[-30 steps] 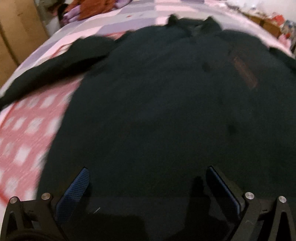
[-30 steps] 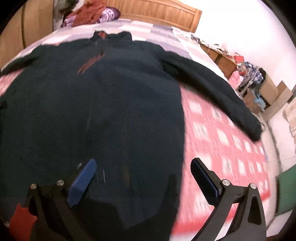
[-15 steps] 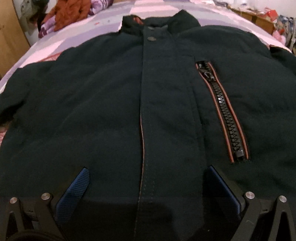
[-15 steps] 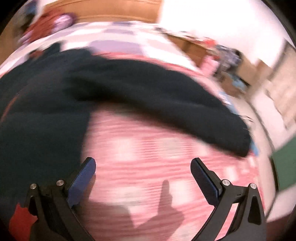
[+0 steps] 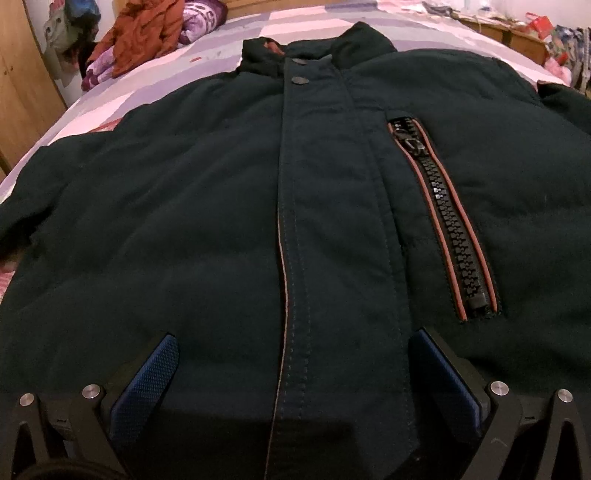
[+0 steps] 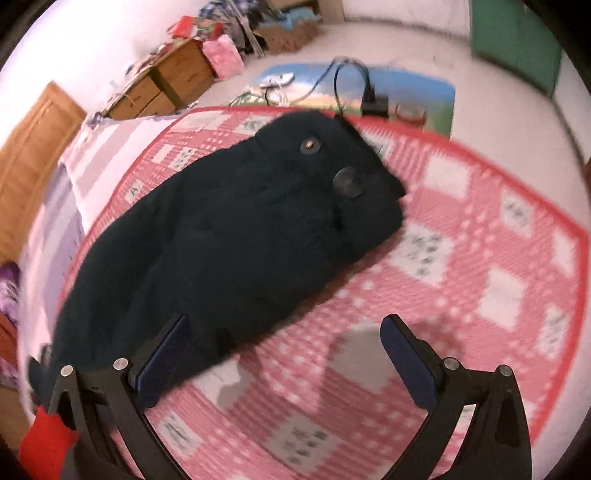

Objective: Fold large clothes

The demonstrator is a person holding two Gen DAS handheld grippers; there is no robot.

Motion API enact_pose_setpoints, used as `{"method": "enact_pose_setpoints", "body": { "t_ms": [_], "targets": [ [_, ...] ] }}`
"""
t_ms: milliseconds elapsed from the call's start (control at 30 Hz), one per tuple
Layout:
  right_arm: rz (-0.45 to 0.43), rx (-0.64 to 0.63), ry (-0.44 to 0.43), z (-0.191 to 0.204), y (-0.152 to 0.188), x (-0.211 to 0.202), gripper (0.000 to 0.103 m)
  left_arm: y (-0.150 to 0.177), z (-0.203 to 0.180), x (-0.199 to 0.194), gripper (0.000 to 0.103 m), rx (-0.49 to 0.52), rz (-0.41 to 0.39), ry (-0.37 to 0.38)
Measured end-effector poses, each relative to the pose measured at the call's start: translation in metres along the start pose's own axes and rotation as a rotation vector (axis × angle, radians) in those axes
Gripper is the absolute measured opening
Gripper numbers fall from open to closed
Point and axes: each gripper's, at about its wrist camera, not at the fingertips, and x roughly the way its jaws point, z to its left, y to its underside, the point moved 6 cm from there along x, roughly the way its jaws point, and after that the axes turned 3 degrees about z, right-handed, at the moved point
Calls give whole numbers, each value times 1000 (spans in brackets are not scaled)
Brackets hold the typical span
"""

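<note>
A dark green jacket [image 5: 207, 221] lies front up and spread flat on the bed, collar at the far end, with a red-edged chest zipper [image 5: 448, 225] on the right. My left gripper [image 5: 293, 350] is open and empty, just above the jacket's front placket. In the right wrist view the jacket's sleeve [image 6: 229, 243] stretches across a pink checked blanket [image 6: 480, 288], its cuff with two snap buttons at the far end. My right gripper [image 6: 284, 334] is open and empty, over the blanket beside the sleeve, left finger at the sleeve's edge.
A pile of orange and purple clothes [image 5: 147, 33] lies at the head of the bed. Wooden drawers [image 6: 166, 85] stand by the wall. A colourful floor mat with cables [image 6: 354, 88] lies past the bed's edge. A wooden wardrobe [image 5: 22, 92] stands at the left.
My left gripper moved forward over the jacket's chest and has settled there. My right gripper swung right, away from the body, and now looks along the right sleeve toward its cuff.
</note>
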Motion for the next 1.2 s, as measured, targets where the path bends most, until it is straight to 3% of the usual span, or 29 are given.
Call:
{"method": "enact_pose_setpoints", "body": {
  "t_ms": [100,267,300,333,367,400,433,500,667,833,933,1033,1100,1200],
  "targets": [
    [27,80,-59,5,-9,17,103,0,-1,0,103,2,-3,-2],
    [61,200,-58,0,-38,38,103,1,-2,0,103,3,-10,-6],
    [56,214,-78,1,-46,39,99,1,-2,0,103,4,-11,-7],
    [49,225,-98,2,-51,37,78,1,-2,0,103,5,-12,-8],
    [28,238,-102,1,-56,33,64,1,-2,0,103,5,-13,-9],
    [1,255,-112,-2,-62,28,42,1,-2,0,103,5,-14,-9],
    [-24,268,-137,-6,-68,23,28,1,-2,0,103,6,-14,-10],
    [-61,252,-158,-10,-76,13,22,1,-3,0,103,6,-14,-10],
    [-132,140,-98,-9,-83,-11,18,1,-2,0,103,6,-15,-7],
    [-251,1,38,29,-83,-45,18,1,0,0,103,1,-14,0],
    [-361,-164,105,71,-83,-80,18,0,0,0,103,3,-12,-2],
    [-463,-311,105,124,-72,-119,18,0,0,0,103,5,1,-1],
    [-526,-432,83,166,-53,-142,18,-2,4,-2,103,-11,23,17],
    [-603,-653,22,240,4,-168,18,-5,19,-14,103,-46,29,36]
  ]
}}
